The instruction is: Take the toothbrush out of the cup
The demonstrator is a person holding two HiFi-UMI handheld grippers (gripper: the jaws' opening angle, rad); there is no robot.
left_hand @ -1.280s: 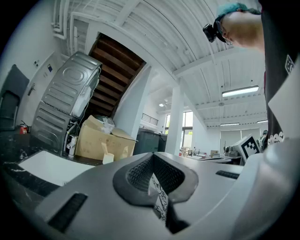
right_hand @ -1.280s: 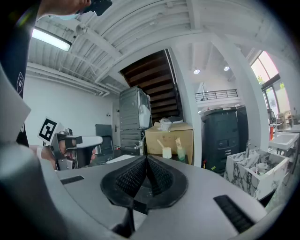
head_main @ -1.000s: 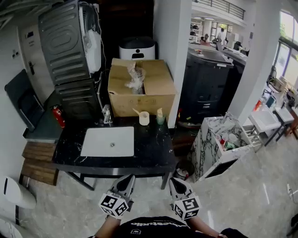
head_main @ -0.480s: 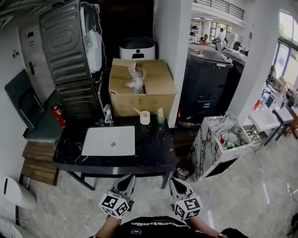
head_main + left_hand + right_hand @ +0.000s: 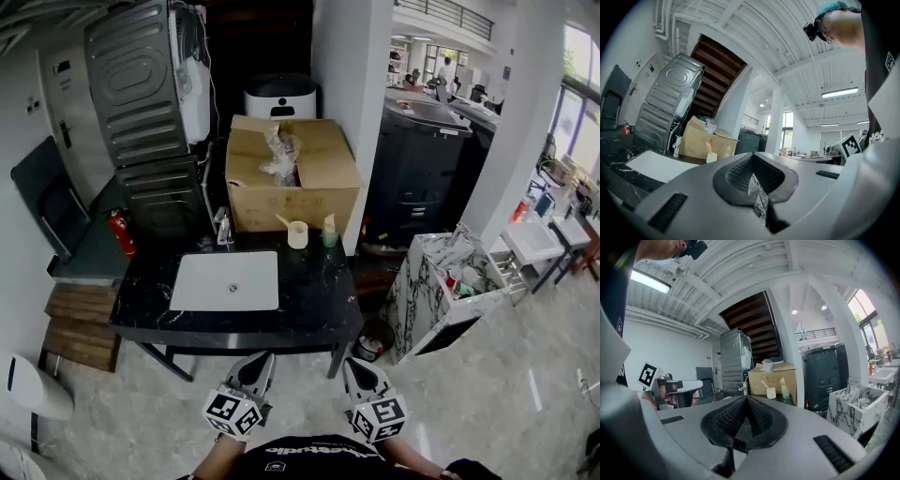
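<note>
I have both tools drawn in low, close to the body and well apart from the dark tabletop (image 5: pixel 314 292), which I judge to be the carrying posture for an approach and not a reach. The left tool (image 5: pixel 261 360) has its jaws pressed fully together with nothing between them, and the right tool (image 5: pixel 352 365) is closed and empty in the same way, so neither has hold of anything and both must open before they are any use. The toothbrush (image 5: pixel 284 223) stands in the pale cup (image 5: pixel 298 235) at the back of the tabletop, just in front of the cardboard box (image 5: pixel 292 184) and beyond the far right corner of the white basin (image 5: pixel 228 281). It leans out to the left above the rim, and I read that lean as handy, since it leaves a free length of handle to pinch without touching the cup. A green cup (image 5: pixel 330 237) with something pale in it sits just beside on the right, so I would favour coming in from the front or left to avoid knocking it. With the box close behind, a lift upward looks like the cleanest way out. The task has not yet begun.
</note>
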